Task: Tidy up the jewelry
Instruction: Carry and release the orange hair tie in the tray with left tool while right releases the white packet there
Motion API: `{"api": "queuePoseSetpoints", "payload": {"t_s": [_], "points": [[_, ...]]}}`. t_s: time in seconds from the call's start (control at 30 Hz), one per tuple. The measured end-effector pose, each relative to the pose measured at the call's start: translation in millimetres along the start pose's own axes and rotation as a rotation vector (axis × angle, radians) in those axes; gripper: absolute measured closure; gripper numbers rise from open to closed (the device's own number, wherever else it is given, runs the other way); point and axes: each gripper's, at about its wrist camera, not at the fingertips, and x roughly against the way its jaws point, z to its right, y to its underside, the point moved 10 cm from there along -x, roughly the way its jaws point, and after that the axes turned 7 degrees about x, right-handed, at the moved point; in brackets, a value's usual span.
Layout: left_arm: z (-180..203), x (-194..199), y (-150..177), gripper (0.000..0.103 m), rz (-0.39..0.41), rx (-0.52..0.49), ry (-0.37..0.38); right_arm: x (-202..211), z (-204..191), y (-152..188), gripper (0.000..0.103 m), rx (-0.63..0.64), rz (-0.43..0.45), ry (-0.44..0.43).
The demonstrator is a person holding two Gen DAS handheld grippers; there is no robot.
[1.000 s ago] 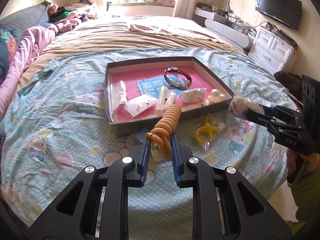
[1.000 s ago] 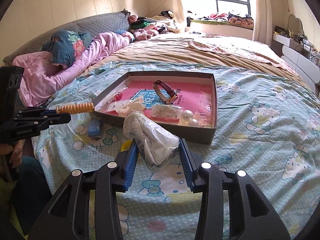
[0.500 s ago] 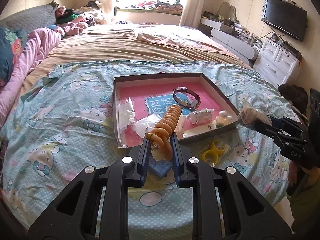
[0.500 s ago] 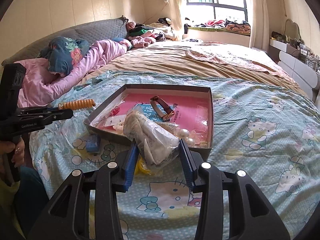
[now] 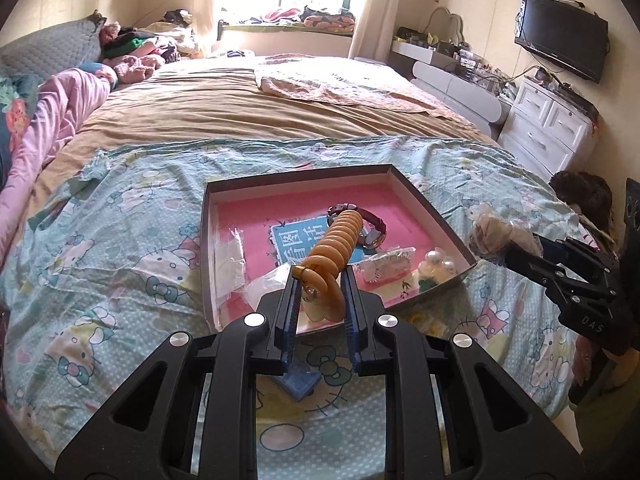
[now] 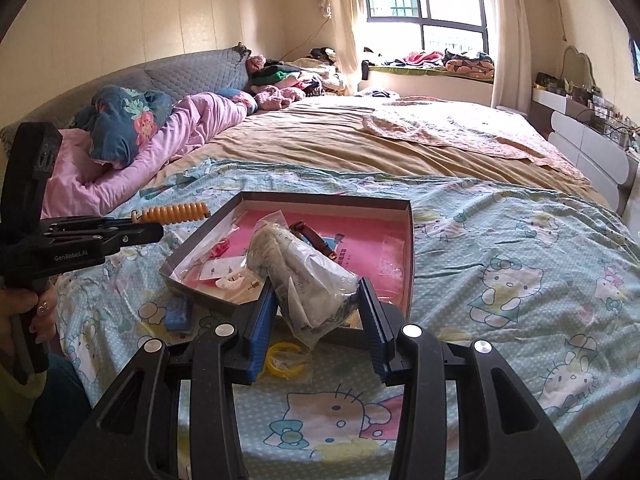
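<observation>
Both grippers have advanced toward the shallow pink-lined cardboard tray (image 5: 424,204). Left wrist view: the left gripper (image 5: 320,296) pinches an orange coiled spiral hair tie (image 5: 340,236), its long axis pointing forward over the tray. Right wrist view: the right gripper (image 6: 318,306) clamps a crumpled clear plastic bag (image 6: 304,276) above the tray's near wall.

The orange bead bracelet (image 5: 336,248) covers part of the watch (image 5: 374,228) and the blue card (image 5: 296,246) in the tray (image 5: 206,248). The crumpled plastic bag (image 6: 304,276) hides the tray's near middle; its contents cannot be made out. A yellow ring (image 6: 285,358) shows only partly behind one gripper finger (image 6: 260,332).
</observation>
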Motion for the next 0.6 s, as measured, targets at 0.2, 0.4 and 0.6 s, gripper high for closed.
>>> {"api": "queuePoseSetpoints", "payload": {"t_s": [0.2, 0.4, 0.6], "points": [[6, -8, -9, 0.09, 0.004, -0.005, 0.007, 0, 8, -12, 0.064, -0.001, 0.02, 0.014], [8, -20, -15, 0.09, 0.001, -0.003, 0.001, -5, 13, -22, 0.064, 0.005, 0.03, 0.021], [-2, -37, -14, 0.09, -0.008, 0.01, -0.033, -22, 22, -22, 0.064, 0.0, 0.009, 0.036]]}}
